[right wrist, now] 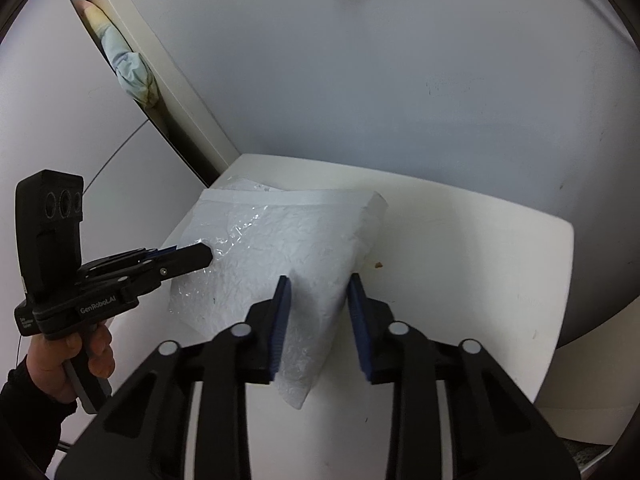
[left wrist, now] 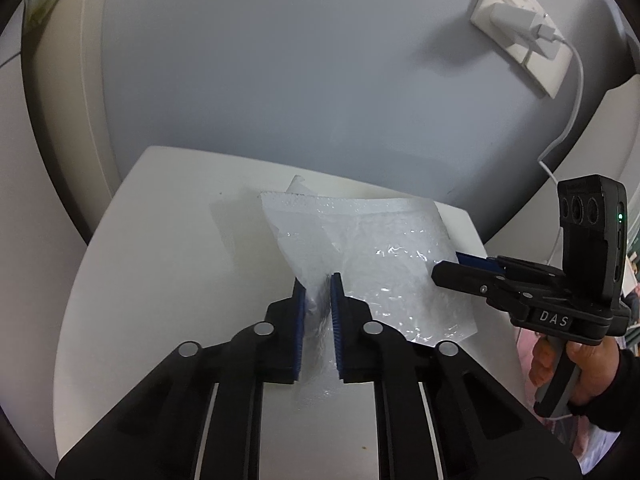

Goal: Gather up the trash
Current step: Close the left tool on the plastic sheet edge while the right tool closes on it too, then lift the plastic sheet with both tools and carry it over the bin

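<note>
With the left claw [left wrist: 318, 292] clenched on a pinched fold of the plastic bag [left wrist: 372, 256], the right claw [right wrist: 318, 292] straddled the bag's other corner, pads apparently not yet pressing, so call it released. Bag lay crumpled on the white counter [left wrist: 160, 260] against the wall. Risk: thin film could slip from the left pinch or tear if both pulled apart. Only the left view showed the wall socket [left wrist: 520, 32] and charger cable; only the right showed a crumb [right wrist: 377, 265].
</note>
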`<move>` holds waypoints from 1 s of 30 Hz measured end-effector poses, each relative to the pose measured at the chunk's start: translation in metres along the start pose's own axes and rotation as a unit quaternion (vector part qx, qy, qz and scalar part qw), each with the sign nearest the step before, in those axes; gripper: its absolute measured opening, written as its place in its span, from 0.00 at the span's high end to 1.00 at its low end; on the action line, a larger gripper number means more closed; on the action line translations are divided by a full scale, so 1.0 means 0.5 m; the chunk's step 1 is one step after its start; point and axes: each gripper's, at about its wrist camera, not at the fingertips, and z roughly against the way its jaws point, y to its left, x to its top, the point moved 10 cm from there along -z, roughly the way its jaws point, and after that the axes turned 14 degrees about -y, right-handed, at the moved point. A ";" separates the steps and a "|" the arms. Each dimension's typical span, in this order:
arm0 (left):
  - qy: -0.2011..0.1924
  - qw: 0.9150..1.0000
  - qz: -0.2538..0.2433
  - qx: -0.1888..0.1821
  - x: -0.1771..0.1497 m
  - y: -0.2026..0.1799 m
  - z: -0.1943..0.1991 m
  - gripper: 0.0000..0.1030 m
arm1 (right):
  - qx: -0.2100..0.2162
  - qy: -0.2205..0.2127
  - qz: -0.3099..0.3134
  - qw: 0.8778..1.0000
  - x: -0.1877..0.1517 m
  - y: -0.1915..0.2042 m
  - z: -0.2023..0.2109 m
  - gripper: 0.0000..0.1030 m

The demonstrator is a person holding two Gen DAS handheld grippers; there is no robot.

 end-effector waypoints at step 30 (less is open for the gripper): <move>-0.091 0.993 -0.024 0.064 0.046 -0.138 0.384 0.91 | 0.082 -0.074 0.071 0.991 0.005 0.192 0.295 0.75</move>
